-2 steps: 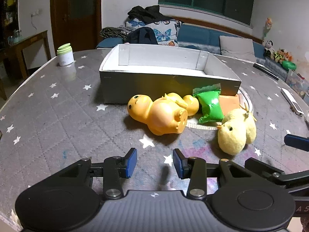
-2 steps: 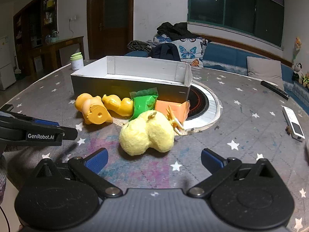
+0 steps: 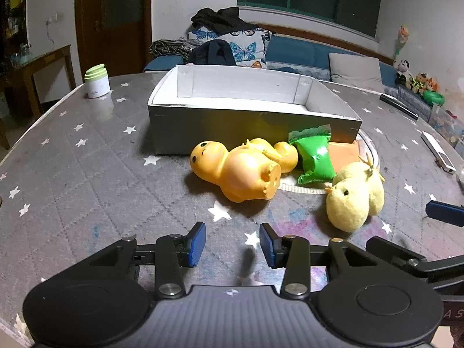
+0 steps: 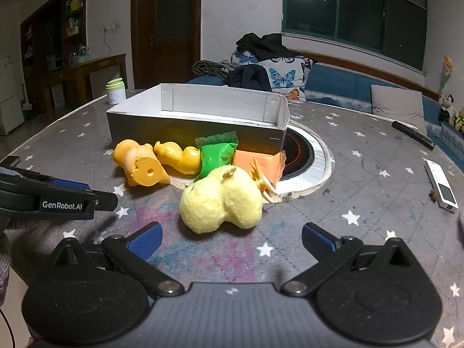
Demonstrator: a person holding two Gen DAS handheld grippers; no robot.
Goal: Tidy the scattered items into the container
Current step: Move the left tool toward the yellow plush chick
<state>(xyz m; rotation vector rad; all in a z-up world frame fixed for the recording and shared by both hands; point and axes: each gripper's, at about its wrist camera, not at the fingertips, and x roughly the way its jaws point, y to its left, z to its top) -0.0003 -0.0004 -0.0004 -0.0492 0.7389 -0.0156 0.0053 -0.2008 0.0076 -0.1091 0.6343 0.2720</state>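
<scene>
A grey open box [image 3: 232, 127] [image 4: 194, 130] stands on the table, empty inside as far as I see. In front of it lie an orange rubber duck [image 3: 240, 171] [image 4: 142, 165], a second small orange toy [image 4: 177, 156], a green packet [image 3: 314, 156] [image 4: 216, 153], an orange packet [image 3: 343, 153] [image 4: 258, 162] and a yellow plush chick [image 3: 353, 200] [image 4: 221, 200]. My left gripper [image 3: 232, 246] is open and empty, short of the duck. My right gripper [image 4: 230, 239] is wide open and empty, just short of the chick.
A white jar with a green lid [image 3: 97, 82] stands at the table's far left. A white remote [image 4: 442, 187] and a black remote [image 4: 413, 134] lie to the right. A round burner ring [image 4: 304, 156] is set in the table beside the box.
</scene>
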